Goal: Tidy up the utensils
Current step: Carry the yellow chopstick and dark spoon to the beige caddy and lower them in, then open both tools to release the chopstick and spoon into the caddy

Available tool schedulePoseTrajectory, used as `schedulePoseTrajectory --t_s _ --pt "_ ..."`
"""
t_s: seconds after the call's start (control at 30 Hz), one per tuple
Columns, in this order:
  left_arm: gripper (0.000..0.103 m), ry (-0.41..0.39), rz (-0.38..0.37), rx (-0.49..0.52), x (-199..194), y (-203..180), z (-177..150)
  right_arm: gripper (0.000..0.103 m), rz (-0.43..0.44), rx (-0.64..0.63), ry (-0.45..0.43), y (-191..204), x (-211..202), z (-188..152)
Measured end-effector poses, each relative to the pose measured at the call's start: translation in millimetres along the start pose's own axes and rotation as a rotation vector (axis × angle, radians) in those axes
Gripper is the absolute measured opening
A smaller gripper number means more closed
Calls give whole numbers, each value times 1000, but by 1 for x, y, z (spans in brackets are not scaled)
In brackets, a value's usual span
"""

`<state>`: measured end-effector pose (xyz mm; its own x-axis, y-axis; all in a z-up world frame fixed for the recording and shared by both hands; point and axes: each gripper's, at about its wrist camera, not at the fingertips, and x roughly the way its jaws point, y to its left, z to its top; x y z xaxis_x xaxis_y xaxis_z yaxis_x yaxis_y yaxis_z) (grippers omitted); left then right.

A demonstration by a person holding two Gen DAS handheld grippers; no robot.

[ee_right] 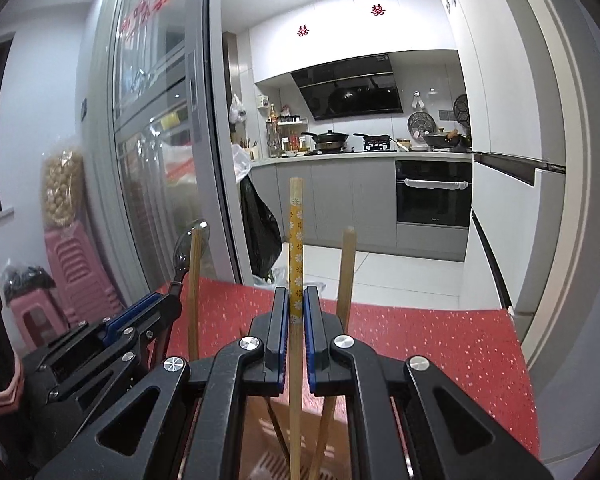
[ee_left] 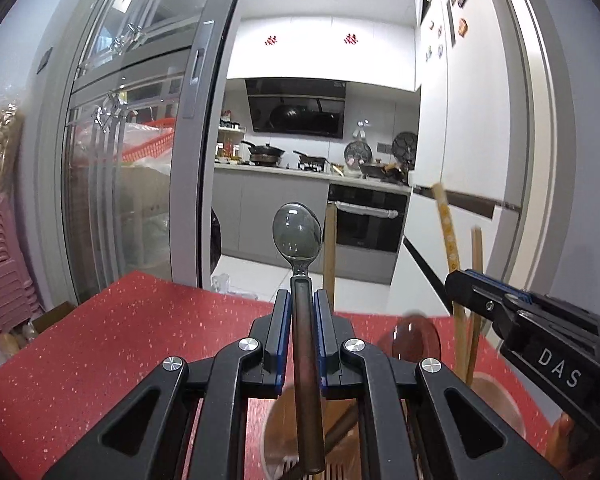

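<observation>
My left gripper (ee_left: 302,296) is shut on the dark brown handle of a metal spoon (ee_left: 298,232), which stands upright with its bowl on top. Its lower end hangs over a beige holder (ee_left: 274,424) on the red table (ee_left: 100,340). My right gripper (ee_right: 296,292) is shut on a yellow flower-patterned chopstick (ee_right: 296,232), also upright, its lower end reaching down into a holder (ee_right: 260,432). Plain wooden chopsticks (ee_right: 347,272) stand in that holder on both sides. Each gripper shows in the other's view: the right gripper (ee_left: 456,280) and the left gripper (ee_right: 168,300).
A brown plastic spoon (ee_left: 414,336) and a second holder rim (ee_left: 498,394) sit at the right. The table's far edge (ee_right: 420,306) drops to a tiled kitchen floor. A glass sliding door (ee_left: 140,160) stands at the left, with stacked pink stools (ee_right: 76,272) beside it.
</observation>
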<state>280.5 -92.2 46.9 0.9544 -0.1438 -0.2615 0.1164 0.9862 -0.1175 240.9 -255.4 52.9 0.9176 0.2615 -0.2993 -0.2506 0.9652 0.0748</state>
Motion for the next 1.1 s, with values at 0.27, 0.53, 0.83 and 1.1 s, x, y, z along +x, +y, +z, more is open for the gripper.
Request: schedulePoseTrajectory --t_s 0.27,0.53,0.83,1.1 --pt "37 73 0 21 -4 0 -18 8 4 -5 62 -3 -9 -17" --pt "37 112 21 17 -18 6 -21 8 18 25 106 -8 -19 -13" --pt "37 151 37 23 -40 14 -10 52 34 96 160 -20 -28 -10" --pt "37 310 46 37 -64 20 -19 70 51 152 258 -20 -53 -13"
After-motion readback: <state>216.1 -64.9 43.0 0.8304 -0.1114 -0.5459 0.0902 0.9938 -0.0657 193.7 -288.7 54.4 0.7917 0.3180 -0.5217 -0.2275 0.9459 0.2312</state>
